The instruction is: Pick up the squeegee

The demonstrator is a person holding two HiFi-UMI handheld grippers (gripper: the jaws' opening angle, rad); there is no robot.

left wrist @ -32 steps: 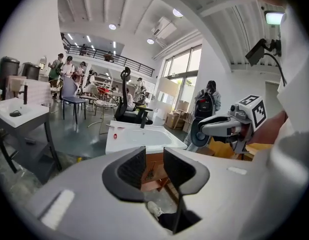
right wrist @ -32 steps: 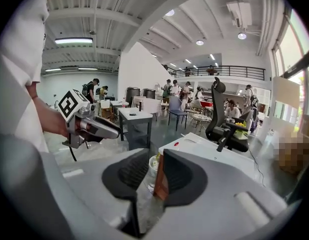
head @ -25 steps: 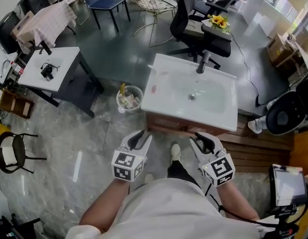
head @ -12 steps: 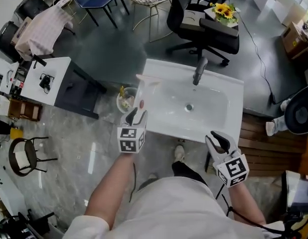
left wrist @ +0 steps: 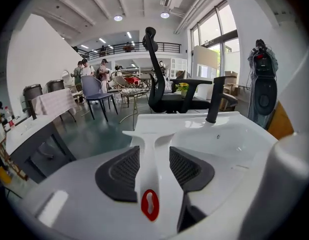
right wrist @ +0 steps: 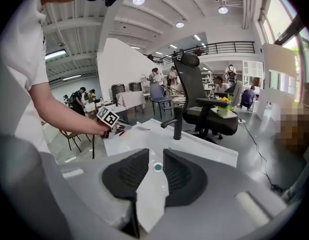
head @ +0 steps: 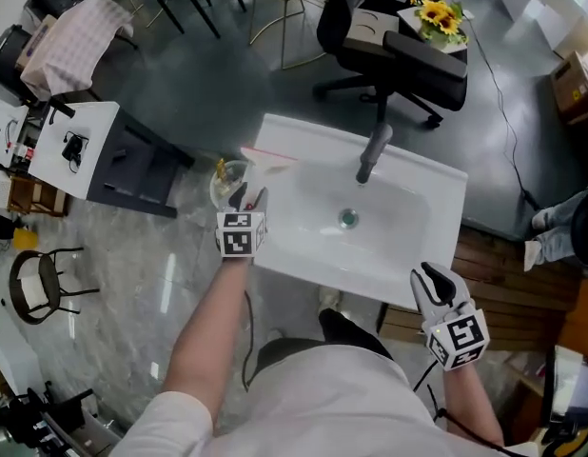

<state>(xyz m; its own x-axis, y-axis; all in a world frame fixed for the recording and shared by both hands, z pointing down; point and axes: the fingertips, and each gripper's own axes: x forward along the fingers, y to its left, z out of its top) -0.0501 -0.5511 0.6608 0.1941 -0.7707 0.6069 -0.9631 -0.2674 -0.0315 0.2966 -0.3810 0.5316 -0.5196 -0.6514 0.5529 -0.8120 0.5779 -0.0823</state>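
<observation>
The squeegee (head: 272,159) lies flat on the left rim of the white sink (head: 303,267), blade toward the back corner and handle running forward. The left claw (head: 248,196) reaches down over that handle. In the left gripper view the left claw (left wrist: 154,153) is opening, already wide, with the white handle and its red hang-hole lying between the dark pads (left wrist: 122,170) but not clamped by them. Close around it, a clear waste bin (head: 227,181) stands on the floor just beyond the sink's left edge, almost under the claw. The dark faucet (head: 370,155) rises at the back of the basin, well to the right of the squeegee, and the drain (head: 348,219) sits between. Behind the sink stand a black office chair (head: 389,41) and a bunch of sunflowers (head: 437,14); off to the left is a white counter (head: 80,141) with a small black gadget on it. The right claw (head: 437,279) hangs at the sink's front right corner, well apart from the squeegee; its jaws stand narrowly parted with only the basin showing through the gap. A second ago both claws hovered side by side short of the sink's front edge. Since then the left has gone out to the left rim and the right has drifted to the right corner.
</observation>
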